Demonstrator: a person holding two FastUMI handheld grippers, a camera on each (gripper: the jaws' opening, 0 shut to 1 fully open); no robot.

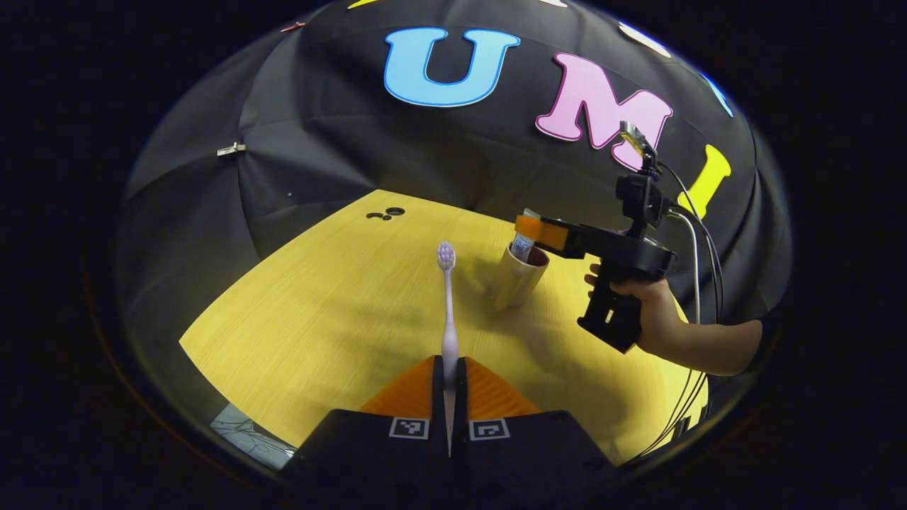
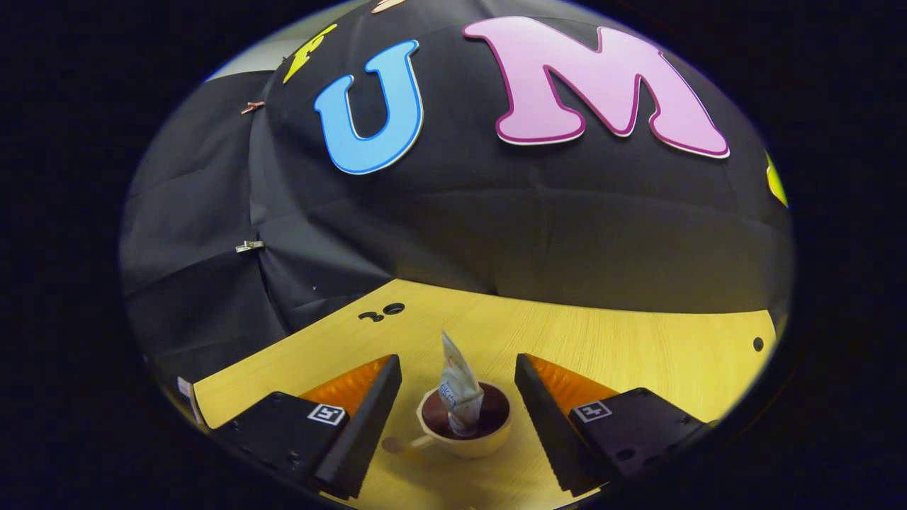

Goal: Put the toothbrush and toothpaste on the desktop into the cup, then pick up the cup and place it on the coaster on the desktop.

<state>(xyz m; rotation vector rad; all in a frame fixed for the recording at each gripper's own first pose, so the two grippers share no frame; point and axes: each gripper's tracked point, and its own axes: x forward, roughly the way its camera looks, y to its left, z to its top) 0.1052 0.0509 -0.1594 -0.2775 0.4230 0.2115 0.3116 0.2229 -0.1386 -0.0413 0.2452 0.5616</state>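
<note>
Gripping the toothbrush [image 1: 447, 312], left gripper [image 1: 449, 375] faces the toothpaste [image 2: 459, 386]-holding cup [image 2: 468, 423].

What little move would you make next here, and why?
Probably carry the toothbrush, clamped in the left claw, over to the cup and lower it in. The toothpaste already stands in the cup, and the right claw is open around it.

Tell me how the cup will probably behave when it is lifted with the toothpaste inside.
The cup looks small and light, so lifting should be easy. The toothpaste stands tall above the rim and leans, so it may shift or tip out if tilted. The smooth wall might slip.
</note>
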